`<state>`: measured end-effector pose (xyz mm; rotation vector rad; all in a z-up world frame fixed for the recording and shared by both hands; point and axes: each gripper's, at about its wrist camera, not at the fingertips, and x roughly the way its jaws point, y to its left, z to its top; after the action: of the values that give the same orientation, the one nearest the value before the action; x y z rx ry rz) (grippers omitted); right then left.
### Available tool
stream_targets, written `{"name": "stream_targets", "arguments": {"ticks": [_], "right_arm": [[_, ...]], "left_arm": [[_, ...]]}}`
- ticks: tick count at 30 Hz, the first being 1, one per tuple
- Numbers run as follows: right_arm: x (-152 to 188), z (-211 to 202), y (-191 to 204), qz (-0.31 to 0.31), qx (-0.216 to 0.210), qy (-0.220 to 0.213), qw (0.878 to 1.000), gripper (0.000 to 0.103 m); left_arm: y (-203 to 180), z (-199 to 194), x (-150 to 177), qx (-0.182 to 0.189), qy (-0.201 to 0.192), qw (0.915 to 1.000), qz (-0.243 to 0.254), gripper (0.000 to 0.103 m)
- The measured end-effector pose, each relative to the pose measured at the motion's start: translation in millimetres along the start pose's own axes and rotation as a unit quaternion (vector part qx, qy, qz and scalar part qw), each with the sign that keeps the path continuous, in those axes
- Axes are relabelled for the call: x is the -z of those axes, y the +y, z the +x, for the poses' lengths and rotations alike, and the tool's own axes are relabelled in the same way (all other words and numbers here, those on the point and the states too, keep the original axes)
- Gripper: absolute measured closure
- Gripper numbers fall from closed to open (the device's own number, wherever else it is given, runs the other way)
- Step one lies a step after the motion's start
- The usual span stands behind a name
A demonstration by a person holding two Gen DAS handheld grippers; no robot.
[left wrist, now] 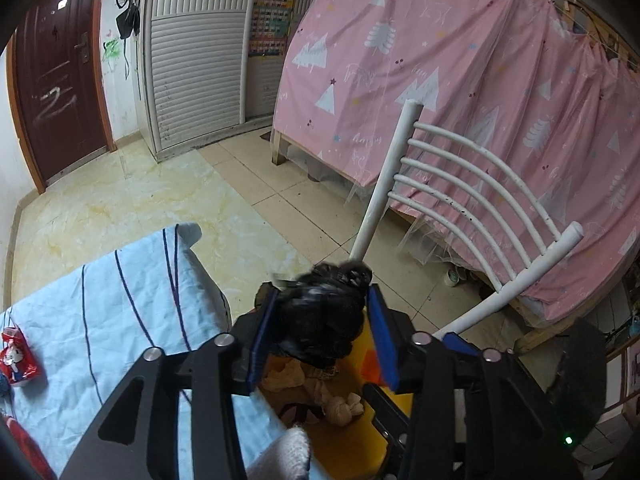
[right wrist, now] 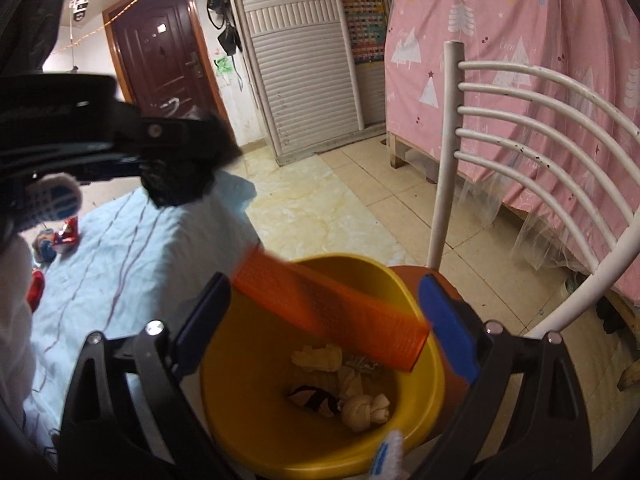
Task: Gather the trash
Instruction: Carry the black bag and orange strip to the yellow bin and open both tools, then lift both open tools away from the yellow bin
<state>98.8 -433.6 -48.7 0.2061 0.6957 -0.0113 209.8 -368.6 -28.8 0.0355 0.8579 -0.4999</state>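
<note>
One yellow bucket (right wrist: 256, 432) holds a knotted beige rag (right wrist: 366, 408), crumpled scraps and a dark-patterned piece. Above it, the left tongs (left wrist: 320, 320) clamp one black wad (left wrist: 320, 316); the right tongs (right wrist: 324, 320) gape around an orange strip (right wrist: 332, 308).

Left claw (left wrist: 322, 320) is seen with both blue pads closed against a black crumpled wad (left wrist: 320, 312), held out in front and angled downward; in the right wrist view it is seen at upper left. Right claw (right wrist: 324, 328) is seen with jaws spread wide apart, an orange flat piece (right wrist: 332, 312) lying blurred between the pads.
</note>
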Motion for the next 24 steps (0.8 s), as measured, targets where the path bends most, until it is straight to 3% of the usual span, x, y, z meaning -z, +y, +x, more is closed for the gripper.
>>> {"name": "stream_targets", "arguments": {"ticks": [6, 12, 24], "right_arm": [[1, 4, 1, -0.002, 0.006, 0.0, 1.0, 0.009], [3, 0, -3, 0.003, 0.009, 0.005, 1.0, 0.009], [-12, -35, 8, 0.002, 0.024, -0.03, 0.999, 0.009]], "left_arm": [[0, 12, -1, -0.004, 0.005, 0.9999, -0.011, 0.055], [2, 7, -1, 0.0, 0.003, 0.9999, -0.016, 0.053], [10, -41, 2, 0.017, -0.023, 0.9993, -0.023, 0.049]]}}
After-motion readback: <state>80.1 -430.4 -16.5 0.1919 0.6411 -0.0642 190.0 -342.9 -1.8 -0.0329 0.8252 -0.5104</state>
